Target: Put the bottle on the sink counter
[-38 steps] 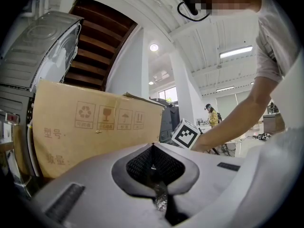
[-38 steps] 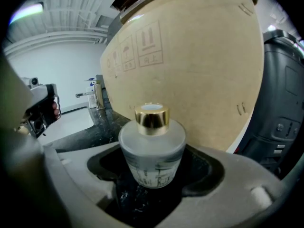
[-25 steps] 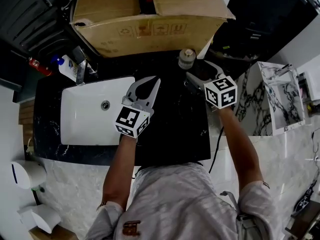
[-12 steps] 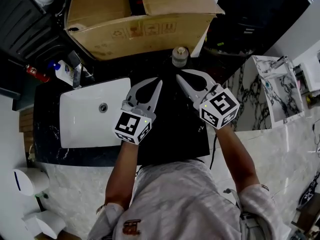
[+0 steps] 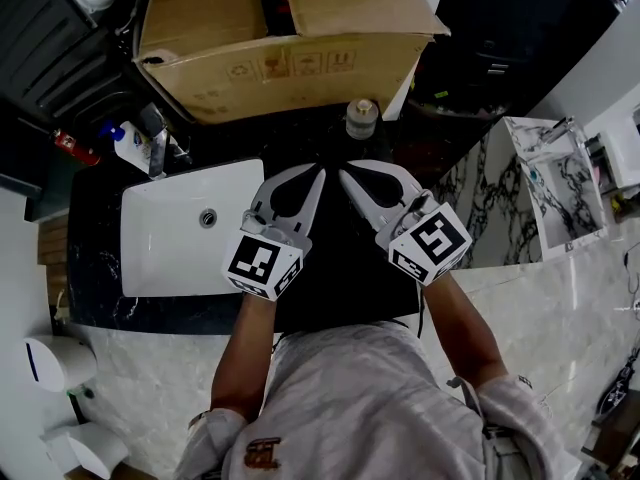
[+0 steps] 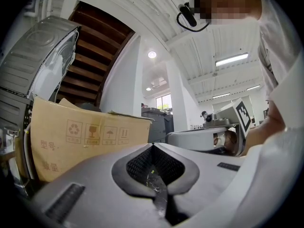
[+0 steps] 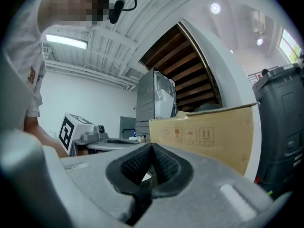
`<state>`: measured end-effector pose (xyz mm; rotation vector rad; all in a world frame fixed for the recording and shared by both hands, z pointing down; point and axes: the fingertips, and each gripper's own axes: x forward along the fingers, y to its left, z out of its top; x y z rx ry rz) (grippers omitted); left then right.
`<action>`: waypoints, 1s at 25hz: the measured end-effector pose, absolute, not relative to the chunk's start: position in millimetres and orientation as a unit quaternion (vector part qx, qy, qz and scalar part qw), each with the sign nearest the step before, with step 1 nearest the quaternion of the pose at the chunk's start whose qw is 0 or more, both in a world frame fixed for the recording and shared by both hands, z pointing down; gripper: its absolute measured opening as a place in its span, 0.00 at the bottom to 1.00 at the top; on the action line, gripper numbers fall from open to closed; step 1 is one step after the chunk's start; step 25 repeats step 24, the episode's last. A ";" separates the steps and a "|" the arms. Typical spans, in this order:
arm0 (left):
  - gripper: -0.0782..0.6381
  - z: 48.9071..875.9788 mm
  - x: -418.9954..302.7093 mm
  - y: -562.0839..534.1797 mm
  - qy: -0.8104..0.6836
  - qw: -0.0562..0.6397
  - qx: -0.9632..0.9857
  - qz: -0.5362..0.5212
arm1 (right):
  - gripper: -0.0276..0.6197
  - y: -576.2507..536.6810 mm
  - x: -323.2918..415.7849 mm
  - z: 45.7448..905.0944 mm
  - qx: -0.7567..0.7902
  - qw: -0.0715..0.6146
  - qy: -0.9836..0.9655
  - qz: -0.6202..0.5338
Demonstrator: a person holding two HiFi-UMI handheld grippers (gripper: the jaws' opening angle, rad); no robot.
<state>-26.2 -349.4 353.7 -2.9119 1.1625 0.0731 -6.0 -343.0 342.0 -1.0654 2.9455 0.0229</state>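
Observation:
A small bottle [image 5: 362, 118] with a grey cap stands upright on the black sink counter [image 5: 345, 268], just in front of the cardboard box [image 5: 280, 63]. Both grippers hover side by side over the counter, nearer to me than the bottle. My right gripper [image 5: 346, 176] is shut with nothing between its jaws and is clear of the bottle. My left gripper [image 5: 318, 172] is also shut and empty, its tips close to the right one's. In the left gripper view the left gripper [image 6: 153, 145] points at the box; the right gripper [image 7: 152, 146] does likewise in the right gripper view. Neither gripper view shows the bottle.
A white sink basin [image 5: 165, 253] is set into the counter at the left, with a faucet [image 5: 158, 136] and a blue-capped soap bottle [image 5: 125, 140] behind it. The box fills the counter's back edge. A marble-patterned panel [image 5: 545, 173] stands to the right.
The right gripper, open beside the bottle a second ago, has drawn back toward me and shut empty. The bottle stays standing. The left gripper has barely moved.

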 end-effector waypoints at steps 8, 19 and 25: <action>0.11 350.9 -25.9 -347.3 0.368 0.004 -0.929 0.025 | 0.04 -336.4 -7.8 341.4 -0.340 -0.001 0.940 0.013; 0.11 350.3 -28.5 -345.8 0.370 0.004 -0.929 0.026 | 0.04 -336.4 -3.4 344.4 -0.345 -0.001 0.939 0.009; 0.11 352.1 -31.5 -347.8 0.373 0.003 -0.928 0.027 | 0.04 -337.1 -4.1 349.5 -0.343 -0.003 0.939 0.005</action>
